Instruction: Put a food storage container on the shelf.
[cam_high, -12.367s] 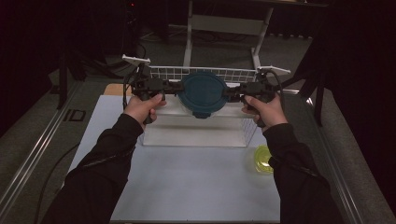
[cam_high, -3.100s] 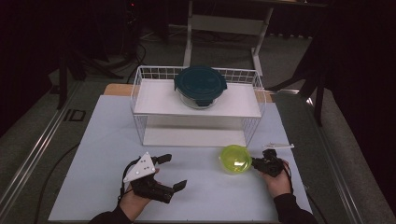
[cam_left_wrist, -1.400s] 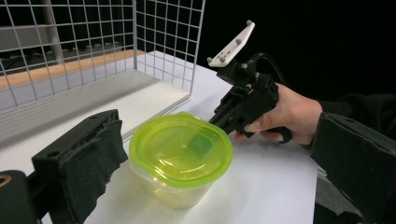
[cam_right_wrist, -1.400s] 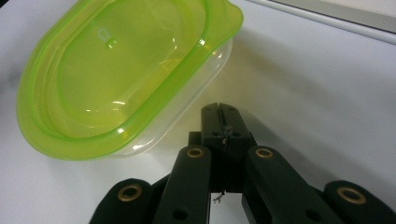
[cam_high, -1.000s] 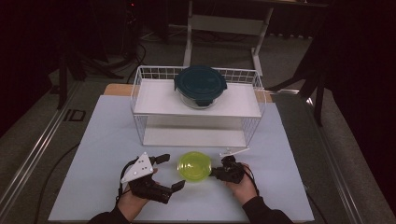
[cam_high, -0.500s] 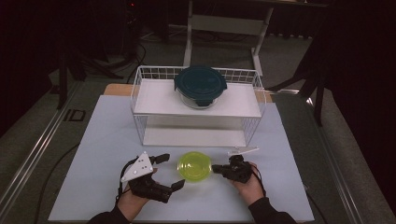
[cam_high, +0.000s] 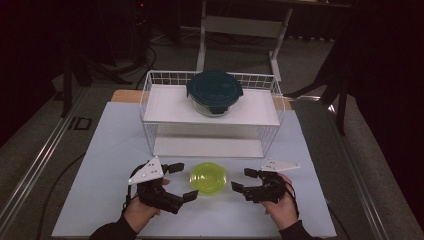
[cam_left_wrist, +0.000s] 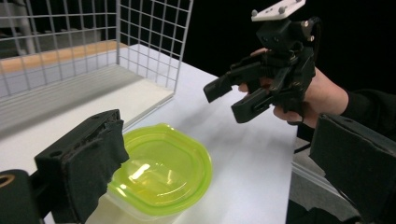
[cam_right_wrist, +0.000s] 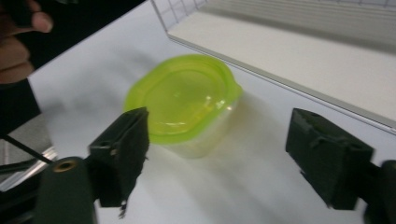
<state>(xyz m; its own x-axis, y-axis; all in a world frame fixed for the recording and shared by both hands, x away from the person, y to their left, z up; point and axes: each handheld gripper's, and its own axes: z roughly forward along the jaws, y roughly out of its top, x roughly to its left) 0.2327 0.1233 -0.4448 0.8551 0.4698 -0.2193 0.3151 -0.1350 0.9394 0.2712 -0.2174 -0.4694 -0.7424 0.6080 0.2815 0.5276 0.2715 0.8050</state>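
Note:
A small clear container with a lime-green lid (cam_high: 208, 177) sits on the white table in front of the wire rack. My left gripper (cam_high: 184, 180) stands open just left of it, one jaw close beside the lid (cam_left_wrist: 159, 175). My right gripper (cam_high: 241, 180) is open to its right, a short gap away. Its jaws have just been opening, and nothing lies between them. In the right gripper view the container (cam_right_wrist: 184, 100) lies ahead of the spread jaws, untouched. The right gripper (cam_left_wrist: 226, 100) also appears in the left gripper view, held above the table.
A white wire rack (cam_high: 150, 107) stands at the back of the table. A round glass container with a dark teal lid (cam_high: 215, 92) rests on its upper shelf. The lower shelf (cam_high: 207, 147) is bare. The table's front edge lies close behind both hands.
My right gripper has opened and let go of the green-lidded container, then drawn back to the right and lifted a little. The container stays where it was set down. The left gripper has kept still.

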